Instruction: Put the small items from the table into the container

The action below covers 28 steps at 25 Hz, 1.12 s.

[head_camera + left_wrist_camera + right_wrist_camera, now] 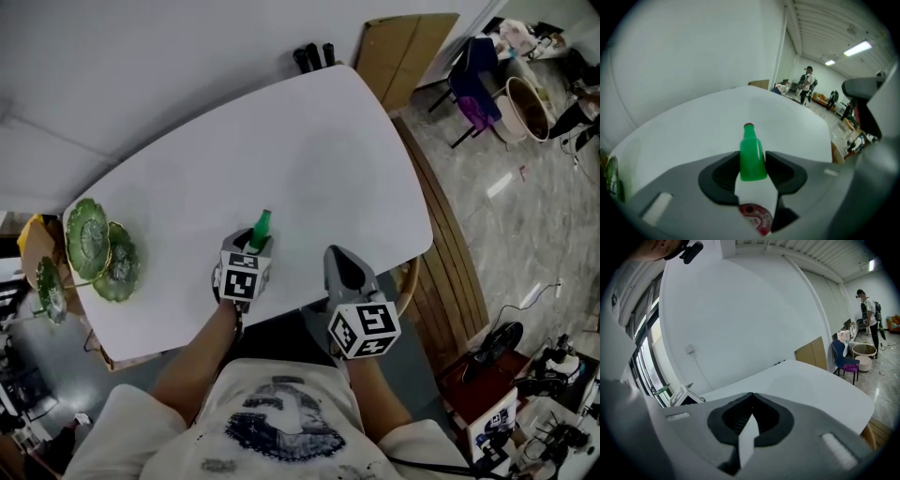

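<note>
Left gripper point(752, 155) clasping green bottle point(752, 159) (red-capped), lengthwise, neck pointing away

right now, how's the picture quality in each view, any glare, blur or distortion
Head view: even, soft light, no glare on the white table, whose edges bow from the wide lens. Left gripper view: fisheye with black corners, green bottle sharp, ceiling lights blown out. Right gripper view: same fisheye and dark rim, the wall bulges.
</note>
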{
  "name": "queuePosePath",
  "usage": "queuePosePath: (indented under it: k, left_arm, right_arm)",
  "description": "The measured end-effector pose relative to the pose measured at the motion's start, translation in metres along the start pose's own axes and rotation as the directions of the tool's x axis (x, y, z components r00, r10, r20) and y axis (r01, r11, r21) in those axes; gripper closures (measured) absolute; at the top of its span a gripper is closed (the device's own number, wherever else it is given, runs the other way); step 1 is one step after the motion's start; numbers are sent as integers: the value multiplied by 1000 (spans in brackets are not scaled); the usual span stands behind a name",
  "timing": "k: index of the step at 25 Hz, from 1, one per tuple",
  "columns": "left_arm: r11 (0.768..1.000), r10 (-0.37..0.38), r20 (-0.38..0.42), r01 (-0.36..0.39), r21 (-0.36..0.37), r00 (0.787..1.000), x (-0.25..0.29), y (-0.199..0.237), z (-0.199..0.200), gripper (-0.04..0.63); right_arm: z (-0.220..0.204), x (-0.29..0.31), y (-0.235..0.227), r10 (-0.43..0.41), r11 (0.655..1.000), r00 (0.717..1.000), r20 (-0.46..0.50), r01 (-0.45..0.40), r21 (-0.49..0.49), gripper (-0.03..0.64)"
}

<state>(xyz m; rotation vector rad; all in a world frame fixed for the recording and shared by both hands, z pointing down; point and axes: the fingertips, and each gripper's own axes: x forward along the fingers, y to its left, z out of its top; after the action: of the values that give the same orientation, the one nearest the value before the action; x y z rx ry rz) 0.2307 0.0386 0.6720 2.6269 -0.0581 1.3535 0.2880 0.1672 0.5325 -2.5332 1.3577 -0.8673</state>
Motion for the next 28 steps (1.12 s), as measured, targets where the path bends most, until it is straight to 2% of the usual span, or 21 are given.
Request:
queuePosePath:
  k: [6,14,21,28]
  left_arm:
    - [999,49,89,-48,-11,995,-50,1,16,424]
    - [985,158,183,-142,-100,970,-137,38,5,425]
    - [952,278,222,-237,-195,934,-200,79,-22,425]
    - [916,358,227,-295,-270,906,-247,120,-48,425]
  right_arm:
    - [14,0,26,77,997,997,17,-77,-26,620]
    - [25,20,99,235,968,972,5,-233,-97,620]
    - [11,29,173,366,917,929,-56,-370,-147,620]
    - [-8,42,237,446,870,886,-124,-462,-171,620]
